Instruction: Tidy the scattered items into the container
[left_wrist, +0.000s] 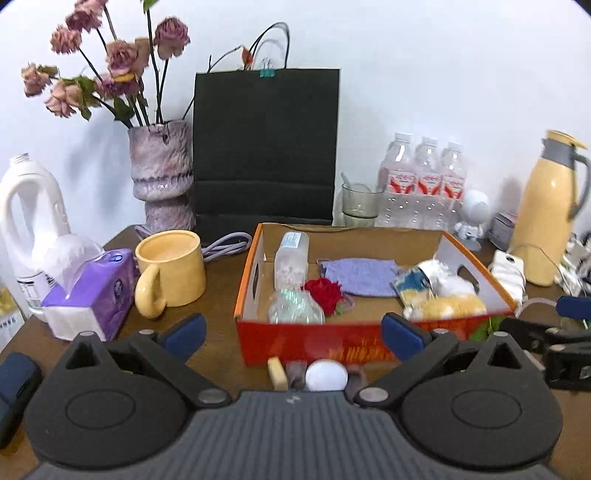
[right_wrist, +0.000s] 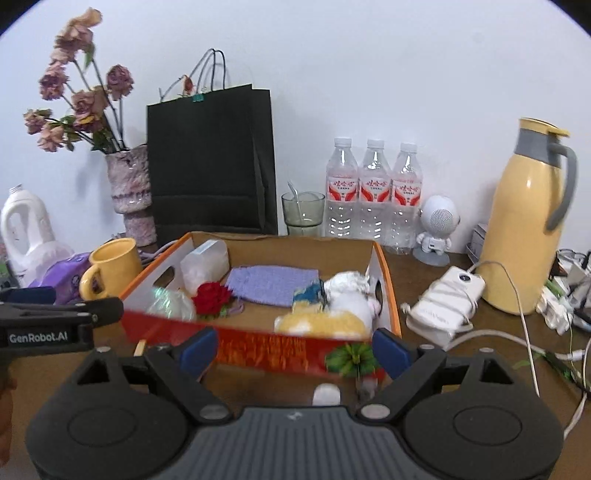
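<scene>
Both grippers sit low in their own frames, and each has its jaws spread wide with nothing between the blue pads. The left gripper (left_wrist: 293, 332) faces the orange-red cardboard box (left_wrist: 314, 345), which fills the centre of the left wrist view on the brown table (left_wrist: 218, 332). Inside the box, a clear plastic bottle (left_wrist: 290, 264) lies along the left wall, a crumpled clear wrapper (left_wrist: 295, 308) rests at the lower left, a red fabric rose (left_wrist: 325, 291) is just beside it, a lilac knitted cloth (left_wrist: 360, 277) lies in the middle, and a white and yellow soft toy (left_wrist: 443, 295) fills the right end. Below the box's front wall, at the bottom centre of the frame, a small white ball (left_wrist: 327, 374) and a pale yellow block (left_wrist: 277, 373) lie on the table outside it. The right gripper (right_wrist: 293, 349) faces the same box from further right; a green leafy sprig (right_wrist: 351, 360) sits at the box's front right corner, near the right blue pad, and blur hides whether it touches the box. A yellow mug (left_wrist: 171, 269) stands left of the box, a purple tissue pack (left_wrist: 92, 295) beyond it. A white power bank (right_wrist: 445, 304) lies right of the box, near the yellow thermos jug (right_wrist: 528, 221).
</scene>
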